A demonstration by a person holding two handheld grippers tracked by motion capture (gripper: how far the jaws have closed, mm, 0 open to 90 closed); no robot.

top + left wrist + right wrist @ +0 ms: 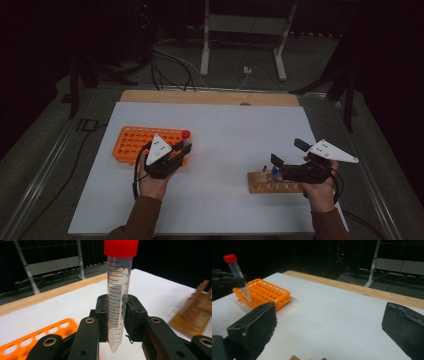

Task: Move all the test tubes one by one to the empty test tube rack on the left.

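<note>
A clear graduated tube with a red cap [116,297] stands upright between the pads of my left gripper [117,312], which is shut on it. From above, the left gripper [181,148] holds the tube [186,135] at the right end of the orange tube rack [135,140]. The tube's tip hangs just above the white sheet. My right gripper [289,152] stands open with nothing between its jaws, over the wooden rack [272,186], where a blue-capped tube [275,171] sits. In the right gripper view the wide-apart jaws of the right gripper [332,320] frame the white sheet, and the tube [235,270] shows at the far left.
A white sheet [225,130] covers the wooden table [210,97]. The orange rack [267,293] has several empty holes. Cables and a metal stand [245,25] lie on the dark floor beyond the table's far edge.
</note>
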